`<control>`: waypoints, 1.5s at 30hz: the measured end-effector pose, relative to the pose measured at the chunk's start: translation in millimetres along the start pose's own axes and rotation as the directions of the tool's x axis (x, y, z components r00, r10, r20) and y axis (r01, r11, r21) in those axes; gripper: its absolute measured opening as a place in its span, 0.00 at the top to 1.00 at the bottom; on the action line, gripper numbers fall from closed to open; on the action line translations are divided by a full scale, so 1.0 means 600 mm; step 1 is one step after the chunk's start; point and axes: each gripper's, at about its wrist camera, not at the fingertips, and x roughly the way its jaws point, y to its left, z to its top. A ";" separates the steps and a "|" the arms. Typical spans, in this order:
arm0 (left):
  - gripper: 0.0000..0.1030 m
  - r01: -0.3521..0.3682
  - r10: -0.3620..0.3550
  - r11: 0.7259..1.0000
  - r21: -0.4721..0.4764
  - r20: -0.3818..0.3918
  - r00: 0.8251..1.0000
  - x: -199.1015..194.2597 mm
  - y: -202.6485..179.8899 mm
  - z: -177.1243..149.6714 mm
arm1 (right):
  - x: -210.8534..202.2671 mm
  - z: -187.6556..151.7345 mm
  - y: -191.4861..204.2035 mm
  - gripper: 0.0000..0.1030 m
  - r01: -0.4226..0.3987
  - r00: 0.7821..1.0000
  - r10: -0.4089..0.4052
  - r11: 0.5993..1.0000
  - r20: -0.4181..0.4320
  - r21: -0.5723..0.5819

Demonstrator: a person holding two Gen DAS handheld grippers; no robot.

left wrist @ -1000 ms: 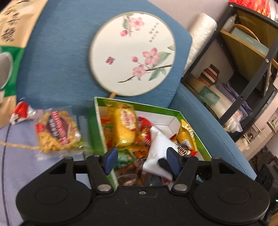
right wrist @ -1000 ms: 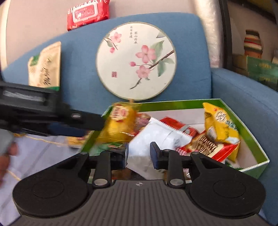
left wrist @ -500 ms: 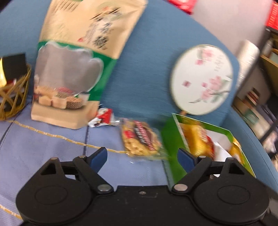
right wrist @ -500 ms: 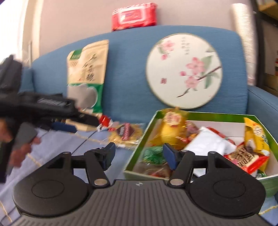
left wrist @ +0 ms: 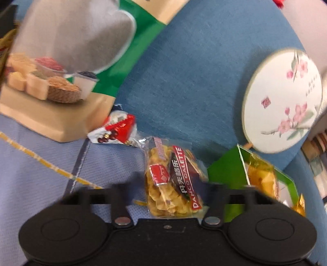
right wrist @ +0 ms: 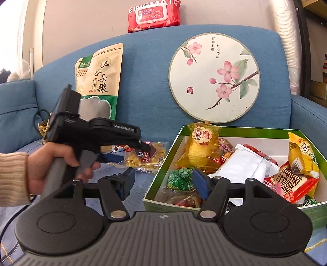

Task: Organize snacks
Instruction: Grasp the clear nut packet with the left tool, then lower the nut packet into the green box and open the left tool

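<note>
A clear packet of yellow galette crisps (left wrist: 173, 180) lies on the sofa seat, just left of the green snack box (left wrist: 224, 163). My left gripper (left wrist: 170, 179) is low over it, its blurred jaws closing with the packet between them; the pads do not visibly press it. The right wrist view shows that gripper (right wrist: 146, 147) from the side, held by a hand (right wrist: 51, 163), with its tip over the packet (right wrist: 147, 156). My right gripper (right wrist: 163, 180) hovers at the near left corner of the box (right wrist: 245, 130); its jaws are opening wide and hold nothing. Several wrapped snacks fill the box.
A small red and white candy packet (left wrist: 116, 131) lies behind the galette packet. A tall grain bag (right wrist: 98, 81) and a round flowered fan (right wrist: 214, 77) lean on the blue sofa back. Red wet wipes (right wrist: 153, 14) sit on top of it. Shelves stand at the right.
My left gripper swung left away from the box, opened wide and dropped onto the galette packet. My right gripper's jaws spread wide and it drew back from the box's contents.
</note>
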 end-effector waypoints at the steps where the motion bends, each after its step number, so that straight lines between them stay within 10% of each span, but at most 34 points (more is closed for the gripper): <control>1: 1.00 0.015 -0.015 1.000 0.011 -0.008 1.000 -0.005 0.002 -0.001 | 0.000 0.000 0.001 0.01 -0.012 1.000 0.012 1.000 -0.004 0.001; 11: 1.00 0.122 -0.113 0.991 0.050 -0.151 0.982 -0.203 0.079 -0.109 | -0.013 0.003 0.042 0.01 -0.258 0.963 0.264 0.962 -0.051 0.094; 14: 0.60 0.103 -0.096 0.992 0.066 -0.106 0.990 -0.250 0.102 -0.125 | -0.005 -0.005 0.070 0.01 -0.321 0.938 0.335 0.935 -0.083 0.149; 18: 0.51 0.139 -0.134 0.987 0.085 -0.059 0.989 -0.261 0.108 -0.124 | 0.015 -0.031 0.096 0.02 -0.316 0.929 0.339 0.935 -0.150 0.161; 34: 0.56 0.220 -0.221 0.975 -0.036 -0.049 0.974 -0.241 0.134 -0.133 | 0.049 -0.063 0.062 0.21 -0.255 0.913 0.344 0.901 -0.220 0.352; 35: 0.68 0.219 -0.220 0.975 -0.022 -0.049 0.974 -0.240 0.132 -0.134 | 0.050 -0.067 0.062 0.21 -0.255 0.913 0.347 0.897 -0.216 0.362; 36: 1.00 0.224 -0.223 0.975 0.001 -0.068 0.972 -0.235 0.128 -0.137 | 0.052 -0.071 0.064 0.25 -0.259 0.912 0.354 0.889 -0.208 0.376; 37: 1.00 0.222 -0.219 0.975 0.021 -0.094 0.971 -0.230 0.123 -0.141 | 0.053 -0.073 0.066 0.40 -0.275 0.904 0.373 0.880 -0.207 0.386; 45: 1.00 0.221 -0.224 0.971 0.090 0.021 0.974 -0.277 0.083 -0.142 | 0.007 -0.036 0.081 0.51 -0.302 0.932 0.343 0.913 -0.115 0.275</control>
